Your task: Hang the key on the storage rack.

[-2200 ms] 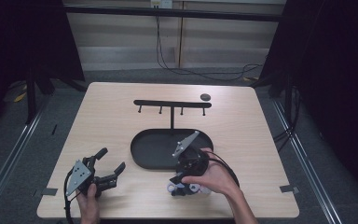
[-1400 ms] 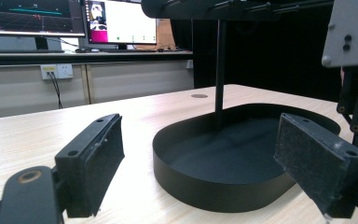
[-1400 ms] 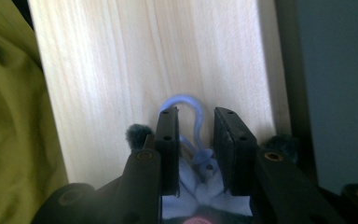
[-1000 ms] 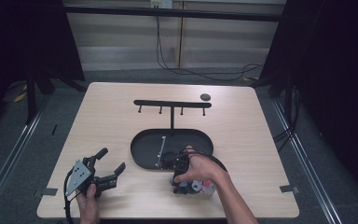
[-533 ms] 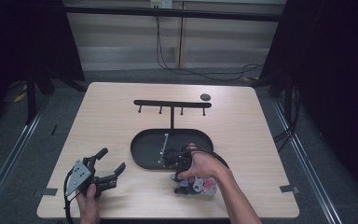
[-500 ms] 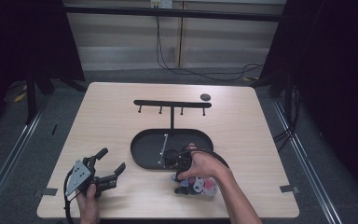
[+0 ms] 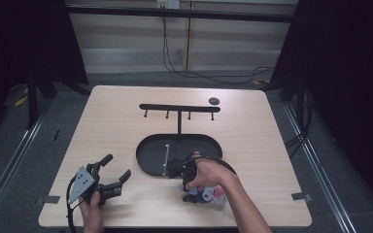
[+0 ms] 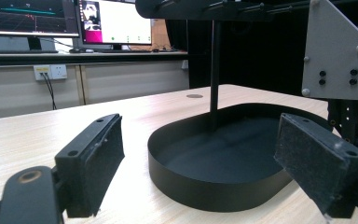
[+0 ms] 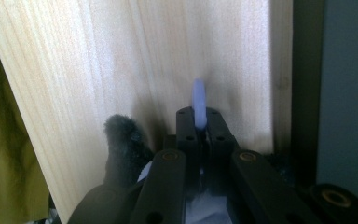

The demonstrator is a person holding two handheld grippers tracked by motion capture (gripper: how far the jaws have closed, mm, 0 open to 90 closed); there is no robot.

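My right gripper (image 7: pixel 178 170) lies low under the person's hand at the front rim of the black oval tray (image 7: pixel 148 160). In the right gripper view its jaws (image 9: pixel 199 116) are shut on a thin pale blue piece (image 9: pixel 198 105), seen edge-on just above the wooden table (image 9: pixel 121 60). A small pile of pink, blue and white pieces (image 7: pixel 209 194) lies on the table under that hand. My left gripper (image 7: pixel 118 166) rests at the front left of the table, open and holding nothing, with its pads (image 8: pixel 95 158) wide apart facing the tray (image 8: pixel 223 186).
A T-shaped black stand (image 7: pixel 177 108) with several hooks rises from the tray's far side, and its post (image 8: pixel 214 70) is in the left gripper view. A small dark disc (image 7: pixel 214 101) lies at the table's back right. A dark fuzzy thing (image 9: pixel 121 135) sits beside the right jaws.
The right hand has tipped its gripper down from above the tray's front rim to the coloured pile on the table. The left gripper has stayed put.
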